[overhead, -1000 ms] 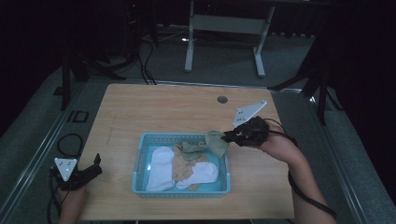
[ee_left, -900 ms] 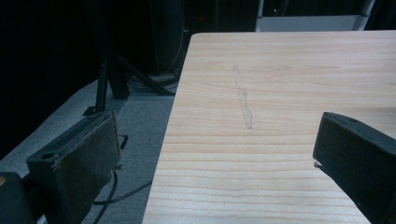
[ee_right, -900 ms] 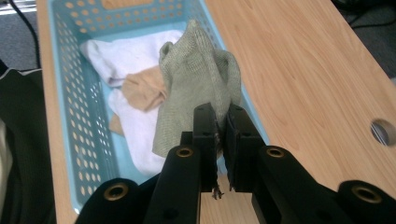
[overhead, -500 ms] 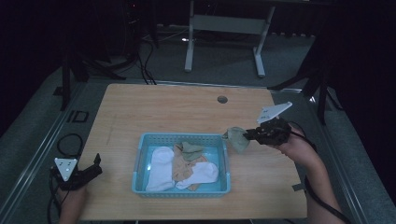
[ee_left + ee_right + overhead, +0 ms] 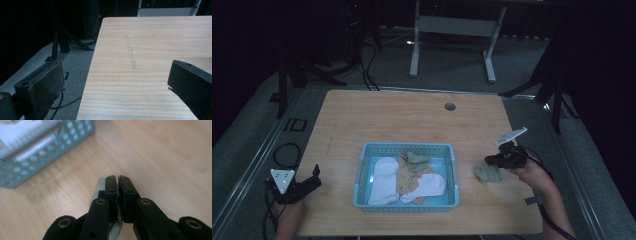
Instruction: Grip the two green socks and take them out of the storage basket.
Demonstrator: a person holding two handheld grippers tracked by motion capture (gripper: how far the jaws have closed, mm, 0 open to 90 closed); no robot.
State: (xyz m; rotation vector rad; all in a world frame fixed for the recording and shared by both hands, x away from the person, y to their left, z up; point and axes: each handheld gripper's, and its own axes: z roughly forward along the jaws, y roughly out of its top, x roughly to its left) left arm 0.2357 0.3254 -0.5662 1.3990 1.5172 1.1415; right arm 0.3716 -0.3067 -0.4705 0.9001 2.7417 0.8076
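A pale green sock [image 5: 487, 173] is held by the right tool [image 5: 493, 161] to the right of the blue basket [image 5: 407, 147], low over the bare table [image 5: 412, 117]; whether the cloth already touches the wood cannot be told. In the right gripper view the jaws of the right tool [image 5: 118, 178] are seen clenched on each other, with a strip of the green sock [image 5: 98, 188] pinched between them and hanging to one side. The sock is gripped by an edge, presumably so that the rest can drape freely and be laid out flat.

A white sock [image 5: 382, 179], a tan sock [image 5: 404, 179] and a further green sock [image 5: 416, 160] lie loosely piled in the basket, which is set centrally so that either hand can reach it. The corner of the basket [image 5: 45, 147] is shown, blurred, just beyond the right tool.

The left tool [image 5: 312, 181] is kept at the table's near left edge, well apart from the basket. Its pads [image 5: 43, 87] stand wide apart with nothing between them, so the tool is judged to be released and waiting.
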